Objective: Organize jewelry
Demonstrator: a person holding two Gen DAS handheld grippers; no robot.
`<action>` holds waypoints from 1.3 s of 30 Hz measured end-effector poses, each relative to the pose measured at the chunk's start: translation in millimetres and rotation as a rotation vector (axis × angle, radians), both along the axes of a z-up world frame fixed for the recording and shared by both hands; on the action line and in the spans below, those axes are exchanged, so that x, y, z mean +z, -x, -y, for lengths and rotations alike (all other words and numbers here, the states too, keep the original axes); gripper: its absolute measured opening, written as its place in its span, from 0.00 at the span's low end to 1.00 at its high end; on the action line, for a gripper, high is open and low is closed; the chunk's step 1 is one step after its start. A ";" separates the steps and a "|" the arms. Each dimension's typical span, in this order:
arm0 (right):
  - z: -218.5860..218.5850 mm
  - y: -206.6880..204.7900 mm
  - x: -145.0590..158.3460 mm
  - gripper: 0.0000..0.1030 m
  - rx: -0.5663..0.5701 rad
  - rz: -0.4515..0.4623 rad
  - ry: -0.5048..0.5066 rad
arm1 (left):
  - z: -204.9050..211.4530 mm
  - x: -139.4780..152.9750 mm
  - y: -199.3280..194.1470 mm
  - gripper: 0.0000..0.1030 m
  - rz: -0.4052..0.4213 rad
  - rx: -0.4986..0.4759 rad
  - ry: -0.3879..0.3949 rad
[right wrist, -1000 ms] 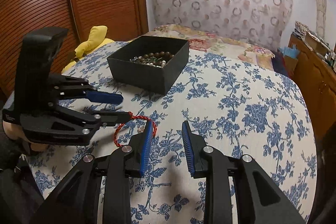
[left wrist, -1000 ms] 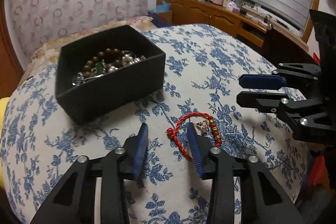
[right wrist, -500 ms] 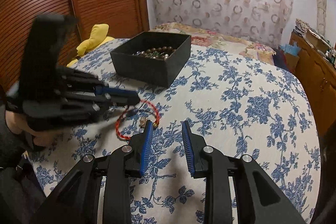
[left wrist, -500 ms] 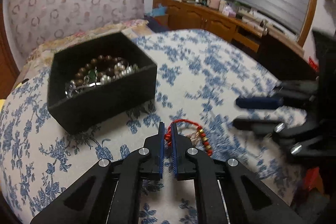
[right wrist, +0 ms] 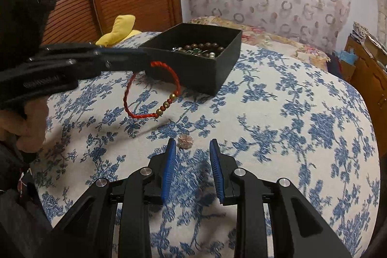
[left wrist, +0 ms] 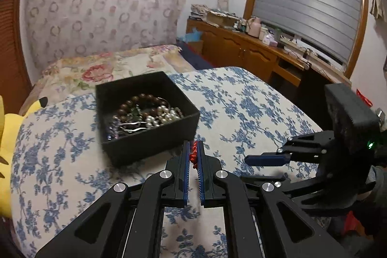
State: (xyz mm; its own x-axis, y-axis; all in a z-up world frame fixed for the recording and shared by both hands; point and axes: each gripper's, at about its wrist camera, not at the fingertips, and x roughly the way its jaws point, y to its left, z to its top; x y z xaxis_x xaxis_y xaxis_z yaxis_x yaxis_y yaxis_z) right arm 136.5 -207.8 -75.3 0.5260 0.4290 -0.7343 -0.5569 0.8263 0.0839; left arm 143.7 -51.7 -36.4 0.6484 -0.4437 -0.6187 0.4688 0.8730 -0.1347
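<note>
The step in hand is carrying one piece to the box: the left gripper (left wrist: 192, 156) is clamped tight on the red cord bracelet (right wrist: 154, 91), pinching it at the cord near its knot, so that only a small red knob shows between the blue pads in the left wrist view. From the right wrist view the bracelet hangs free as an open loop below the closed jaws, clear of the blue-flowered bed cover (right wrist: 302, 117), its gold and red beads at the lowest right part of the loop. It hangs just in front of the near wall of the black jewelry box (left wrist: 147, 122), which sits on the bed toward the far left and already holds brown beads, pearls and a silvery chain. The right gripper (right wrist: 191, 149) stands partly open and holds nothing; just beyond its left fingertip a small round coppery piece (right wrist: 185, 141) lies on the cover, possibly a charm or coin, too small to tell. Next, I judge, the left gripper must go up and over the box rim far enough that the dangling loop clears the wall, then open above the pile. The right gripper seems placed to take the small round piece afterwards.
</note>
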 end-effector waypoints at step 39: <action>-35.0 -81.3 67.1 0.17 -0.007 0.167 -0.033 | -33.0 35.2 -74.1 0.05 0.067 0.153 -0.018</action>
State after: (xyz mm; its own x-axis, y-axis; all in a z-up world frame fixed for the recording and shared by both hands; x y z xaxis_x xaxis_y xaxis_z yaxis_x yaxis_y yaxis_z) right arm 217.8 -172.8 -8.2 0.6427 0.4476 -0.6217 -0.5595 0.8287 0.0182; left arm 217.8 -18.7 -1.2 0.7476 -0.3255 -0.5789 0.3373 0.9370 -0.0912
